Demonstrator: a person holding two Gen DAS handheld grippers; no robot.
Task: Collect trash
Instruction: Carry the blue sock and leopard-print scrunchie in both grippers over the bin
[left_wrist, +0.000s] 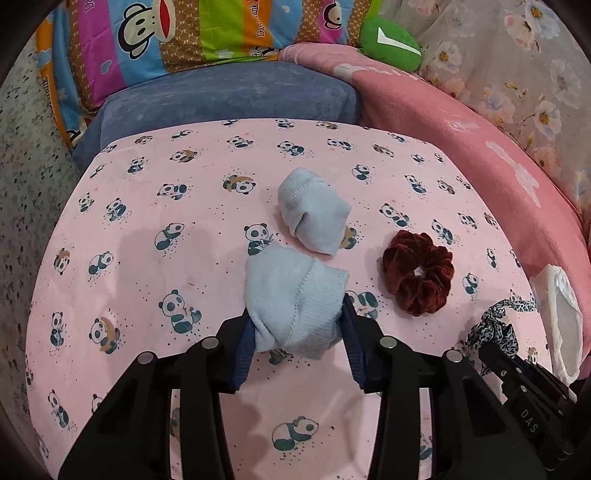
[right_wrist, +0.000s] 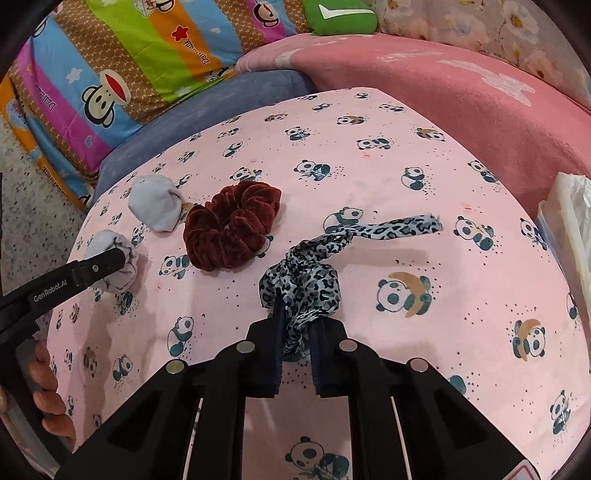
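Note:
My left gripper (left_wrist: 299, 325) is shut on a rolled light-blue sock (left_wrist: 295, 302) lying on the pink panda sheet (left_wrist: 147, 206); it also shows in the right wrist view (right_wrist: 112, 260) at the far left. A second rolled light-blue sock (left_wrist: 314, 210) lies just beyond it, also in the right wrist view (right_wrist: 155, 206). A dark red velvet scrunchie (left_wrist: 419, 271) lies to the right, also in the right wrist view (right_wrist: 231, 225). My right gripper (right_wrist: 295, 328) is shut on a leopard-print hair tie (right_wrist: 306, 284), seen at the lower right of the left wrist view (left_wrist: 493, 326).
A white plastic bin (right_wrist: 570, 225) stands at the sheet's right edge, also in the left wrist view (left_wrist: 561, 317). A blue cushion (left_wrist: 229, 96), a striped monkey-print quilt (left_wrist: 177, 33), a pink blanket (left_wrist: 443, 118) and a green pillow (left_wrist: 388, 42) lie beyond.

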